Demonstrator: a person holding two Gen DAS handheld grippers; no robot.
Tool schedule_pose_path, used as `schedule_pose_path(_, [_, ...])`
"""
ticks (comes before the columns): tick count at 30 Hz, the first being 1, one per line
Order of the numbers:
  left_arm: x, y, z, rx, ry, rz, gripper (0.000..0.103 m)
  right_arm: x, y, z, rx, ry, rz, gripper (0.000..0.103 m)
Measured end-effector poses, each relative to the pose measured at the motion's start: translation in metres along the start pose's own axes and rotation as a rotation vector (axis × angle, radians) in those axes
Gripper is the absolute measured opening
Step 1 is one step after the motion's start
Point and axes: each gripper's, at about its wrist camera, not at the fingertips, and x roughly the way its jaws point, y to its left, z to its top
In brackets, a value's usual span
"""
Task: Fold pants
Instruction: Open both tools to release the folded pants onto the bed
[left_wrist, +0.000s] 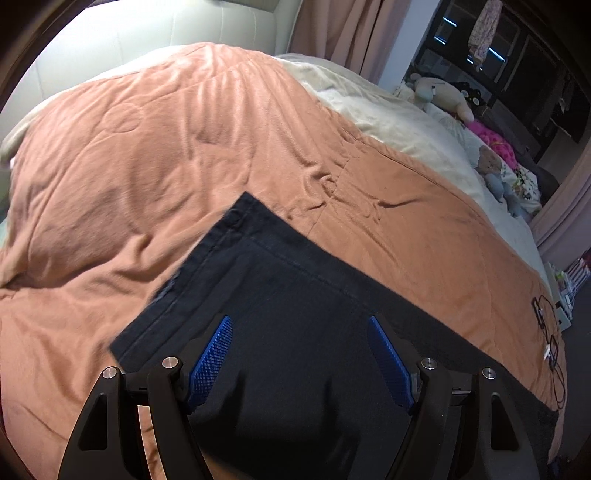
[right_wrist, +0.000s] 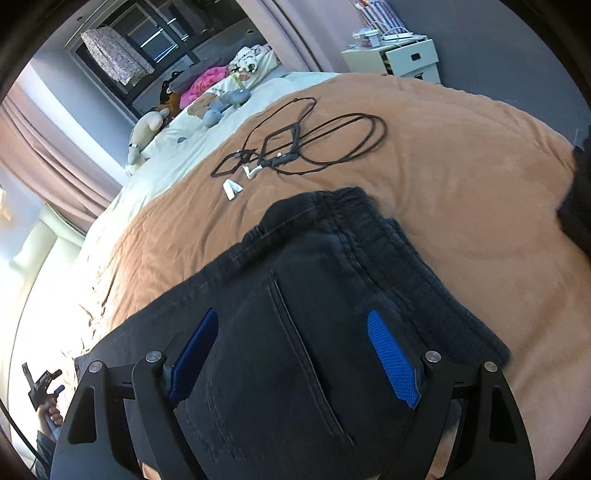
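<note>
Both tongs stand wide and empty right now. Left tongs (left_wrist: 300, 363) hover over the leg end of the pants (left_wrist: 295, 332), blue pads (left_wrist: 212, 360) spread apart with nothing but dark cloth below them, not pinched. Right tongs (right_wrist: 295, 363) hang the same way over the waist end (right_wrist: 332, 258), pads clear of the fabric.

And there are the pants, dark denim, lying on the orange blanket (left_wrist: 147, 155) of the bed, laid out long, legs stacked one on the other. Hem (left_wrist: 221, 236) towards the left tongs, elastic waistband (right_wrist: 354, 206) bunched up ahead of the right.

How will it handle? Soft but with some body, I'd say: denim droops, yet it has weight and its seams resist a crease. Not slippery, nothing to break. The blanket beneath is puffy, so a grab from above may catch it too. Best holds look like the hem corners for the left and the thick waistband edge for the right, where both layers come together.

Pose now: both tongs tip forward and down over the cloth. In the right view's lower corner the person's hand (right_wrist: 50, 415) grips the left tool's handle, low beside the bed.

Further out, a tangle of black cables (right_wrist: 314, 136) lies on the blanket beyond the waistband, well apart from the pants, and soft toys (left_wrist: 443, 94) line the far edge.
</note>
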Motion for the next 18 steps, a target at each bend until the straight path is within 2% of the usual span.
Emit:
schedule_pose_path(6, [-0.026, 0.038, -0.023, -0.028, -0.005, 0.001, 0.077, -0.033, -0.011, -0.019, -0.002, -0.027, -0.009, 0.082])
schedule_pose_path(13, [-0.029, 0.079, -0.053, -0.082, 0.038, 0.011, 0.059, -0.06, -0.025, -0.048, 0.003, -0.038, -0.038, 0.078])
schedule_pose_path(18, [-0.02, 0.098, -0.071, -0.12, 0.076, -0.01, 0.044, -0.065, -0.033, -0.064, 0.022, -0.023, -0.041, 0.069])
